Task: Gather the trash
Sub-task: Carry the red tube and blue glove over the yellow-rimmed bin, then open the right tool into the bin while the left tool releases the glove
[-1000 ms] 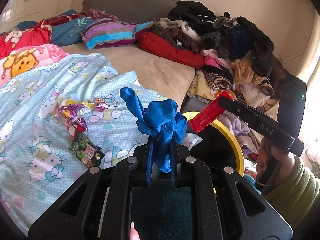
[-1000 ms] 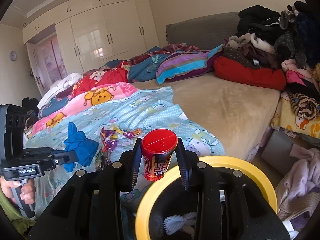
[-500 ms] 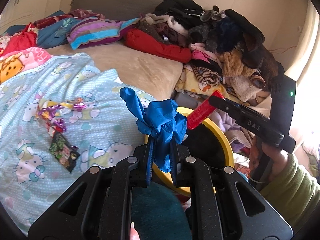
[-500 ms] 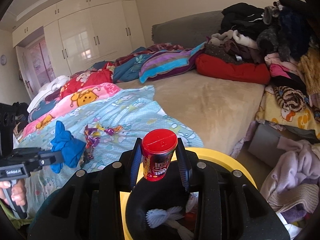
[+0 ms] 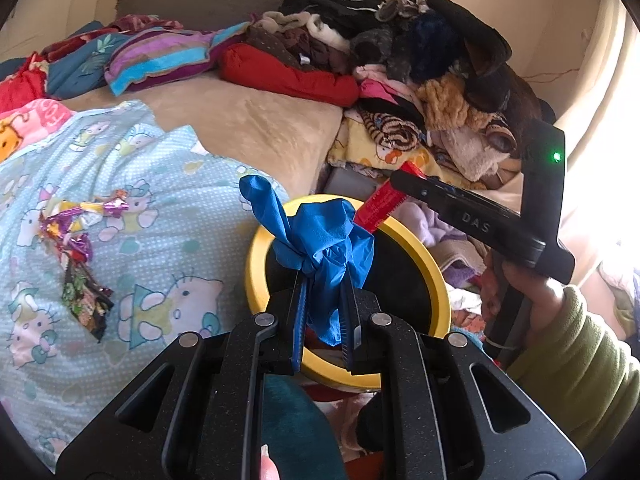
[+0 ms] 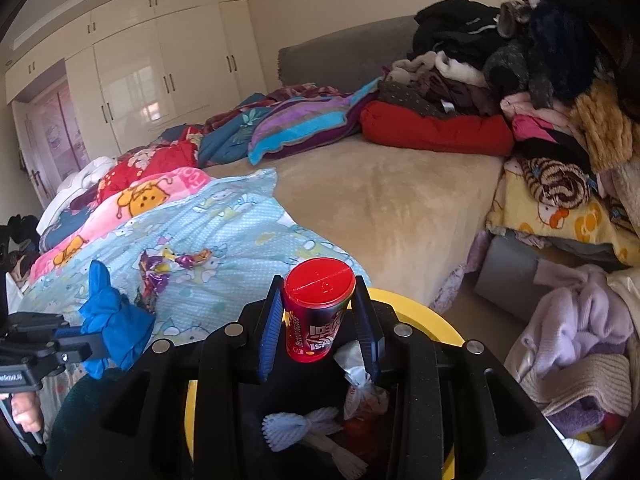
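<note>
Both grippers have been carried from the bed to above the bin [image 5: 434, 276].
Glove [image 5: 326, 248] is clamped in left jaws, can [image 6: 318, 314] upright in right jaws, directly over the opening; wrappers [image 5: 76, 236] are left on the bed.

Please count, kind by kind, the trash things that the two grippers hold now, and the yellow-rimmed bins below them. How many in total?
Blue glove, in the left gripper: 1
Red-lidded can, in the right gripper: 1
Yellow-rimmed bin: 1
Total: 3
</note>
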Motion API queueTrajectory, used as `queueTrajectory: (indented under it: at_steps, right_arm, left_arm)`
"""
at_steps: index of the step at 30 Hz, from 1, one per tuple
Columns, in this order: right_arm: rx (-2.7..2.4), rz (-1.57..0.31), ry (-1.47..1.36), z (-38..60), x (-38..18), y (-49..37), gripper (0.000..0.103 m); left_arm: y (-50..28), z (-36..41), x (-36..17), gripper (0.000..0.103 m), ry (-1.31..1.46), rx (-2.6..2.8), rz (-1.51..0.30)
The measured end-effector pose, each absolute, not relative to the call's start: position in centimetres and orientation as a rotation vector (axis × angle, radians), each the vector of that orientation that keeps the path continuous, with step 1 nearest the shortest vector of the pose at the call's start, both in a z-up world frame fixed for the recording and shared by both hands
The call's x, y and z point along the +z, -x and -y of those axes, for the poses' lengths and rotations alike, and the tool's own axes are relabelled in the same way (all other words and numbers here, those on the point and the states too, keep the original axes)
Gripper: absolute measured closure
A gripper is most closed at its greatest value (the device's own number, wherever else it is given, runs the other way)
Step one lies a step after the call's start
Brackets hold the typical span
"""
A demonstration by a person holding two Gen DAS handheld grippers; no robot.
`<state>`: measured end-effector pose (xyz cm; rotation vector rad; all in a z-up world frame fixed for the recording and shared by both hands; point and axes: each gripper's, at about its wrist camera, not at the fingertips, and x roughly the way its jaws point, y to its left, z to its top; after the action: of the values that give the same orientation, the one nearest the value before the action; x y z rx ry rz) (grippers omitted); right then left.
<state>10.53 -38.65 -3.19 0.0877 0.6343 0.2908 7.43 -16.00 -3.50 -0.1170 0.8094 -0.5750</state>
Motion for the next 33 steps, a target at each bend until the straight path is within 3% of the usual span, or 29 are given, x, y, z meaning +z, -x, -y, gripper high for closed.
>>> queueTrajectory:
  at_steps: [20, 21, 22, 24, 26, 28, 33]
  right_arm:
    - [0.182, -0.740, -0.128, 42.5, -6.3, -11.7, 0.068]
    - [0.179, -0.737, -0.142, 42.8, -6.3, -11.6, 0.057]
    - [0.173, -0.722, -0.160, 43.1, -6.1, -11.5, 0.045]
    - [0.161, -0.701, -0.174, 43.5, -5.7, -11.3, 0.037]
    - [0.157, -0.691, -0.176, 43.7, -5.2, -11.2, 0.035]
    - [0.149, -0.675, -0.172, 43.8, -4.9, -11.1, 0.030]
    - [0.159, -0.660, -0.182, 43.4, -4.3, -11.0, 0.029]
  left_arm:
    - [-8.6, 21.6, -6.9, 0.092, 0.028, -0.618, -0.918]
    - [-8.8, 21.8, -7.0, 0.083, 0.016, -0.616, -0.918]
    - [-8.9, 22.2, -7.1, 0.066, -0.006, -0.611, -0.912]
    - [-8.9, 22.3, -7.0, 0.043, -0.017, -0.596, -0.899]
    - [-8.7, 22.1, -6.8, 0.030, -0.009, -0.591, -0.879]
    - [-8.5, 21.6, -6.4, 0.011, -0.006, -0.568, -0.856]
    - [-8.3, 19.9, -5.3, 0.011, 0.014, -0.500, -0.808]
